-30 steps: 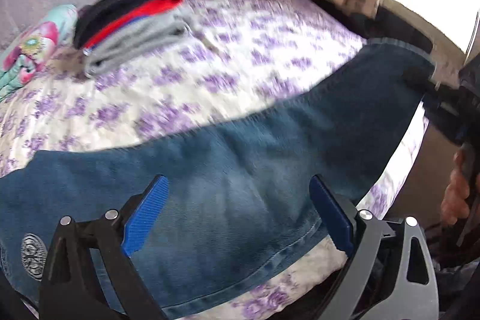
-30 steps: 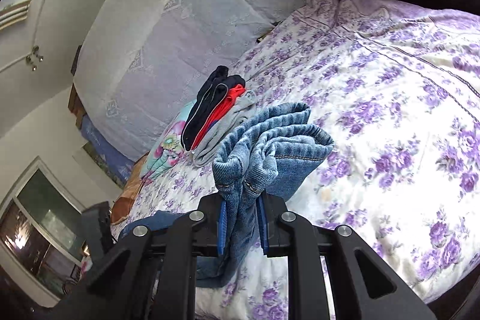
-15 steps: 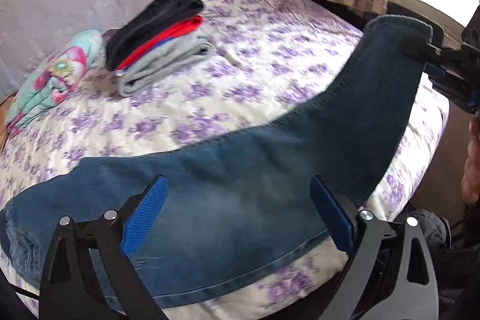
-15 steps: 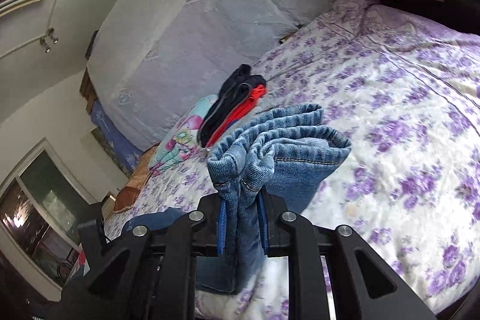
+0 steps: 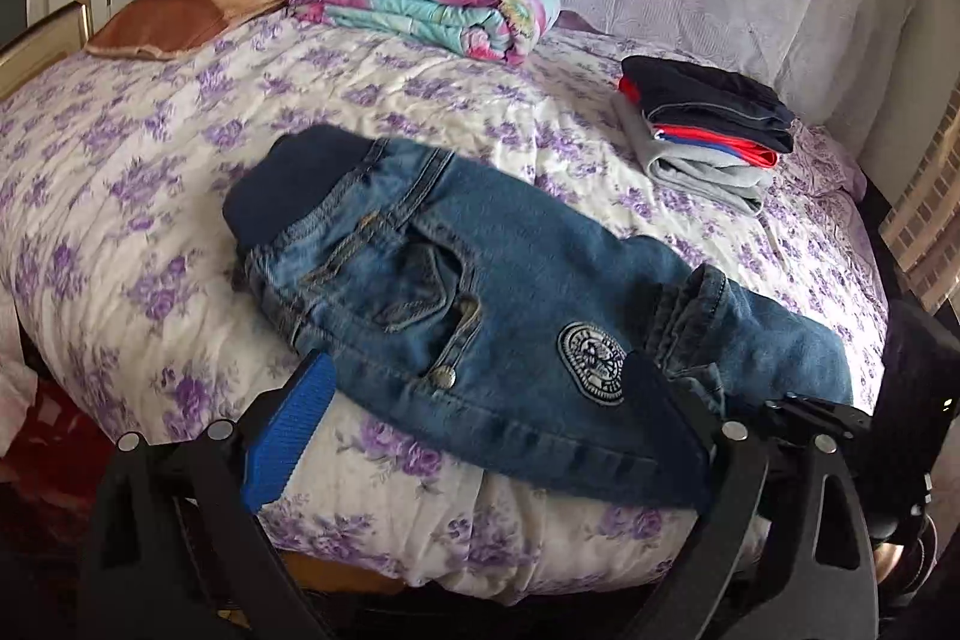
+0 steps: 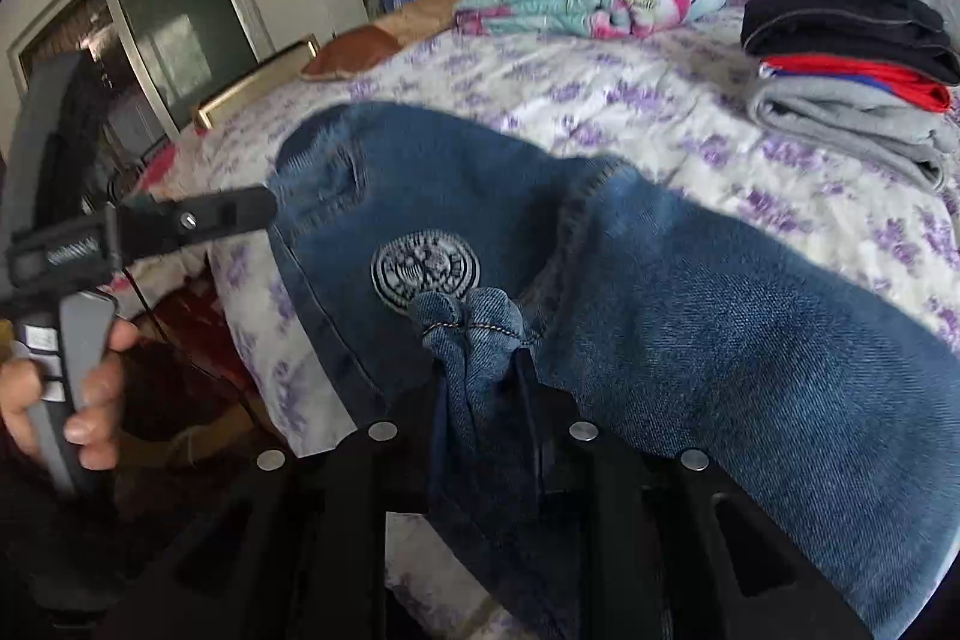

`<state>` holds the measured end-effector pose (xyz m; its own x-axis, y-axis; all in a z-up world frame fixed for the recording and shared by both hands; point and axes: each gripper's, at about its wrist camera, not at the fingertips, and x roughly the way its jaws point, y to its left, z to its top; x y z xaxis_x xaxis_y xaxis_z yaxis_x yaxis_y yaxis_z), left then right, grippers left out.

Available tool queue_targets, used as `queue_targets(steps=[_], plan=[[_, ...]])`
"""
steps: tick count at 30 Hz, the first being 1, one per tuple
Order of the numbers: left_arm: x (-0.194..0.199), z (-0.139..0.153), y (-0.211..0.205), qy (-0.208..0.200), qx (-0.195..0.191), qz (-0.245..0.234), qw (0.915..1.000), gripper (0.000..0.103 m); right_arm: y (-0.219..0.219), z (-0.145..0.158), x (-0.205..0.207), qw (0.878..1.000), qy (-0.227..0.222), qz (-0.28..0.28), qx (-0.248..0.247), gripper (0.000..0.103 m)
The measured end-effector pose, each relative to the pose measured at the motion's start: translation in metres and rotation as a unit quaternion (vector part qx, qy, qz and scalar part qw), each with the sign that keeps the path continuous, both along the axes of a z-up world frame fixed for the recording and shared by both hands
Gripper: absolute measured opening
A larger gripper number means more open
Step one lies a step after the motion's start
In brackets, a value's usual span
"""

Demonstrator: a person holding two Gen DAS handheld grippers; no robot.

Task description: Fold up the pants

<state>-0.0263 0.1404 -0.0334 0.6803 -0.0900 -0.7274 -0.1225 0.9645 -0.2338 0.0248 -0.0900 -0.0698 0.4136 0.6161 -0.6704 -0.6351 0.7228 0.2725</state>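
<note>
Blue denim pants (image 5: 480, 292) with a dark waistband and a round patch lie folded over on the purple-flowered bed; they also fill the right wrist view (image 6: 690, 292). My left gripper (image 5: 480, 424) is open, its blue pads spread at the pants' near edge, holding nothing. My right gripper (image 6: 483, 382) is shut on the bunched leg hems of the pants, laid over near the round patch (image 6: 426, 271). The right gripper's body shows at the right edge of the left wrist view (image 5: 828, 418). The left gripper shows in the right wrist view (image 6: 198, 220), touching the waistband end.
A stack of folded black, red and grey clothes (image 5: 708, 130) lies at the far right of the bed. A folded floral blanket (image 5: 432, 4) and a brown pillow (image 5: 180, 10) lie at the back. The bed's near edge (image 5: 480, 550) drops off below the pants.
My right gripper has carried the leg hems over toward the waist end, doubling the pants. The left wrist view has swung to the waistband end of the pants.
</note>
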Motion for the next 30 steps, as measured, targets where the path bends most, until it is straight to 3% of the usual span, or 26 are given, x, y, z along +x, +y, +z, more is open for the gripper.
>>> queue_targets(steps=[3,8,17,19,21,22,26,28,30], plan=[[0.001,-0.010,-0.008,0.009,-0.023,-0.024,0.9994,0.094,-0.003,0.004,-0.010,1.000,-0.023,0.001,0.001,0.022],[0.006,-0.006,-0.032,0.001,-0.014,-0.058,0.9982,0.094,-0.009,0.007,-0.013,1.000,-0.024,0.000,0.009,0.022],[0.010,-0.005,-0.034,-0.007,-0.032,-0.049,0.9982,0.094,0.002,-0.001,-0.005,1.000,-0.020,0.022,0.008,0.025],[0.016,-0.009,-0.044,-0.003,-0.015,-0.056,0.9983,0.094,-0.004,0.003,-0.008,0.999,-0.022,0.029,0.021,0.036],[0.025,-0.018,-0.057,0.006,0.009,-0.063,0.9980,0.094,-0.012,0.012,-0.016,0.999,-0.037,0.026,0.030,0.065],[0.028,-0.021,-0.062,0.008,0.019,-0.066,0.9976,0.094,-0.018,0.019,-0.024,0.998,-0.054,0.020,0.028,0.068],[0.037,-0.027,-0.071,0.007,0.041,-0.064,0.9971,0.095,-0.047,0.051,-0.058,0.995,-0.091,0.030,0.022,0.066],[0.039,-0.029,-0.071,0.009,0.042,-0.065,0.9970,0.095,-0.072,0.067,-0.068,0.991,-0.133,-0.012,0.001,0.065],[0.038,-0.031,-0.071,0.007,0.049,-0.067,0.9965,0.095,-0.102,0.075,-0.054,0.992,-0.114,-0.053,0.023,0.049]])
